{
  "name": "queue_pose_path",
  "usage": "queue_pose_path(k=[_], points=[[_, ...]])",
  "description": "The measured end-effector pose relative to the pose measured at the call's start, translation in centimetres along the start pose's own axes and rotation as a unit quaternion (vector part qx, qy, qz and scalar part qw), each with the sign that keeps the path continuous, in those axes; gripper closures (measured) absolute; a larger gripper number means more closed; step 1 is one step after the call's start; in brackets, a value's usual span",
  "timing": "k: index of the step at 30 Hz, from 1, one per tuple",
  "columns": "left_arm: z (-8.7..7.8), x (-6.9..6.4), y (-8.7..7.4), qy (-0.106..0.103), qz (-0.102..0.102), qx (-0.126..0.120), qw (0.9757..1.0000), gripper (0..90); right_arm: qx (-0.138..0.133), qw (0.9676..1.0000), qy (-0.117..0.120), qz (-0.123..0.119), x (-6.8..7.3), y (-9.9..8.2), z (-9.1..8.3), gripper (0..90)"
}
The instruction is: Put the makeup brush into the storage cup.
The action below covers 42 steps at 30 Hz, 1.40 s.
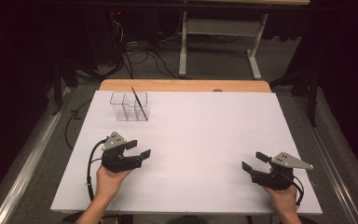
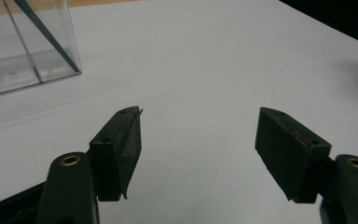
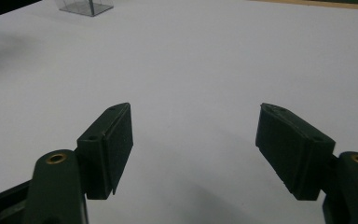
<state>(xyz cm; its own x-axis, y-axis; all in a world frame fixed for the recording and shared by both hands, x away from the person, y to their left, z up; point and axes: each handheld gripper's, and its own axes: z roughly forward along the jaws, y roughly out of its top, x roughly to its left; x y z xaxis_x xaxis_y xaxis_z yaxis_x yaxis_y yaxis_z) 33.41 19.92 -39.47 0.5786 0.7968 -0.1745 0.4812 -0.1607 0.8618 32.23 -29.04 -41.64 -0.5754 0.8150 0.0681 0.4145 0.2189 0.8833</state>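
Observation:
A clear plastic organizer box (image 1: 129, 107) stands near the far left of the white table (image 1: 205, 130), with a thin dark pencil-like stick (image 1: 137, 101) leaning in it. In the left gripper view the box (image 2: 25, 51) and the stick (image 2: 46, 35) fill the upper left corner. My left gripper (image 1: 138, 148) rests at the near left, held by a hand, jaws wide apart with nothing between them (image 2: 198, 135). My right gripper (image 1: 254, 161) sits at the near right, open as well and empty (image 3: 193, 135). The box (image 3: 86, 6) appears far off in the right gripper view.
A wooden strip (image 1: 182, 85) borders the table's far edge. Beyond it are floor cables (image 1: 135, 56) and a white desk frame (image 1: 219, 42). A metal rail (image 1: 32, 154) runs along the left side of the table.

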Motion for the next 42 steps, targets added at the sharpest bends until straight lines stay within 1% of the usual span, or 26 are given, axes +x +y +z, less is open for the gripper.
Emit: queue_pose_path(k=[8,12,15,18,23,29,31,37,40,42], points=[[0.0,0.5,-0.4,0.010,-0.008,0.001,0.9999,32.0,0.000,1.0000,-0.001,-0.001,0.0,0.0,0.0,29.2],[0.0,0.5,-0.4,0.009,-0.009,0.002,0.9999,32.0,-0.001,1.0000,-0.001,-0.001,0.0,0.0,0.0,29.2],[0.3,0.4,-0.6,0.010,-0.005,0.010,0.9999,32.0,0.000,1.0000,-0.001,-0.001,0.0,0.0,0.0,29.3],[0.4,0.4,-0.7,0.011,-0.004,0.012,0.9999,32.0,-0.001,1.0000,-0.001,-0.001,0.0,0.0,-0.1,29.2],[0.4,0.5,-0.9,0.020,-0.004,0.006,0.9998,31.9,-0.002,1.0000,-0.001,-0.001,0.0,0.0,-0.1,29.3],[0.5,0.7,-1.0,0.019,-0.013,0.007,0.9997,31.9,-0.003,1.0000,0.000,0.001,0.0,0.0,-0.1,29.3],[0.6,0.7,-1.1,0.020,-0.011,0.010,0.9997,31.9,-0.004,1.0000,0.000,0.000,0.0,0.0,-0.1,29.3],[0.8,0.5,-1.1,0.016,-0.008,0.010,0.9998,32.0,-0.006,1.0000,0.000,0.008,-0.3,0.0,-0.1,29.2],[0.7,0.5,-1.2,0.017,-0.011,0.009,0.9998,31.9,-0.011,0.9998,0.002,0.015,-0.5,0.0,-0.3,29.2],[0.7,0.5,-1.2,0.017,-0.012,0.009,0.9997,31.9,-0.010,0.9999,0.004,0.013,-0.4,0.0,-0.3,29.3]])
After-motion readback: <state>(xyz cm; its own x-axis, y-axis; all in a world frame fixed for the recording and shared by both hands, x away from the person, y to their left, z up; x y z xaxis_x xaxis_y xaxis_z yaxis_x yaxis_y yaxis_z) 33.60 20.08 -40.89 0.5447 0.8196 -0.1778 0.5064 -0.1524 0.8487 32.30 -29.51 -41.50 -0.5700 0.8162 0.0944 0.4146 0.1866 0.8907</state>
